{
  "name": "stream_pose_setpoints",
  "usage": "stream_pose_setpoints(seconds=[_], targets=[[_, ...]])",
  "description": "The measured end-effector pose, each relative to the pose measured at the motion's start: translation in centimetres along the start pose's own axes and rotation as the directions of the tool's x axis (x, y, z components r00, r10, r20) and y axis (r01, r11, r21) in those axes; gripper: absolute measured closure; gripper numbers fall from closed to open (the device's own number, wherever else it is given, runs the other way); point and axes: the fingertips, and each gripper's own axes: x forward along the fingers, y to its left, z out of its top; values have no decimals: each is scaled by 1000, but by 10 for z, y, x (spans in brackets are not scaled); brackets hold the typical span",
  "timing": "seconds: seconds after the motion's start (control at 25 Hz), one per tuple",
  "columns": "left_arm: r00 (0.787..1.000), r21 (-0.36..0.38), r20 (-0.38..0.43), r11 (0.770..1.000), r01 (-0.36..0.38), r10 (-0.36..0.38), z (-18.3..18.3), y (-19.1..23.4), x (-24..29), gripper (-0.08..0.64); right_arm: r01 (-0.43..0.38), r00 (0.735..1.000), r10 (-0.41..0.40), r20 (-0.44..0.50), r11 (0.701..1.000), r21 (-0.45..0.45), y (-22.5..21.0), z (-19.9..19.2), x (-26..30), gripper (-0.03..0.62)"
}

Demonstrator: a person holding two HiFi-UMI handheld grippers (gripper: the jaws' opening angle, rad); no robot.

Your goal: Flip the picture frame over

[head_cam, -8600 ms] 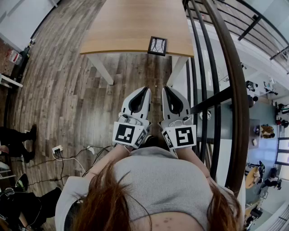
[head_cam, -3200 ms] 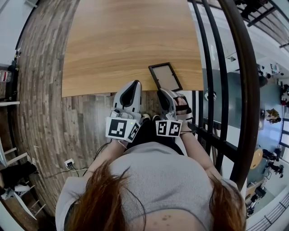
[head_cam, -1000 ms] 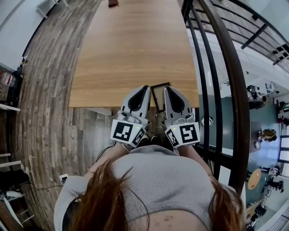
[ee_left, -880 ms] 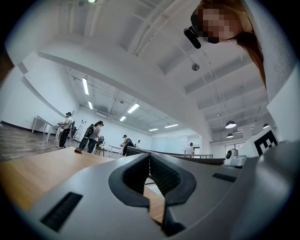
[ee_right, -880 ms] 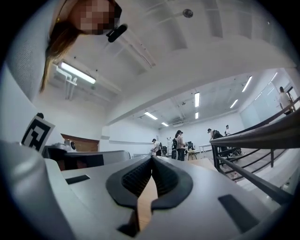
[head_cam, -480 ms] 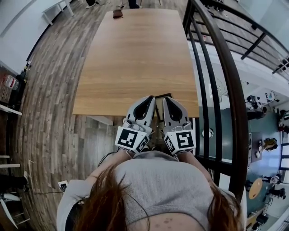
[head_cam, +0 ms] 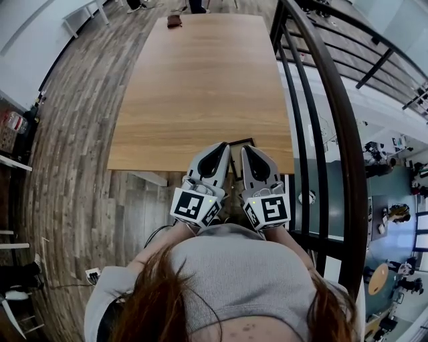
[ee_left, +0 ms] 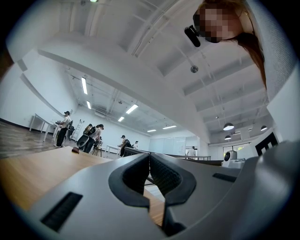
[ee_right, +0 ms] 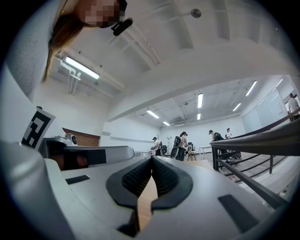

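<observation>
The black picture frame [head_cam: 239, 142] lies flat at the near edge of the wooden table [head_cam: 194, 80]. Only its far rim shows in the head view; the rest is hidden behind my two grippers. My left gripper [head_cam: 226, 145] and right gripper [head_cam: 243, 147] are held side by side just in front of it, both pointing at the table. Seen from its own camera, the left gripper [ee_left: 149, 154] has its jaws meeting at the tips with nothing between them. The right gripper [ee_right: 151, 157] is likewise shut and empty. Neither touches the frame as far as I can tell.
A dark metal railing [head_cam: 314, 100] runs close along the table's right side, with a drop to a lower floor beyond it. A small brown object [head_cam: 174, 21] sits at the table's far end. People [ee_left: 91, 138] stand far off across the room.
Over the last second the head view has tilted up, showing more of the table, and the left gripper now leans closer to the right one. Earlier the frame lay uncovered beside the grippers.
</observation>
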Motion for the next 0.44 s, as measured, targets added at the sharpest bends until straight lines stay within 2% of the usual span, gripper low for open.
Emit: stream_pose_setpoints(seconds=[0.44], targets=[[1000,-5,-1,1000,-9,9,0,1,-1,554,0,1000,0,0,1000,3,1,-4,1,575]])
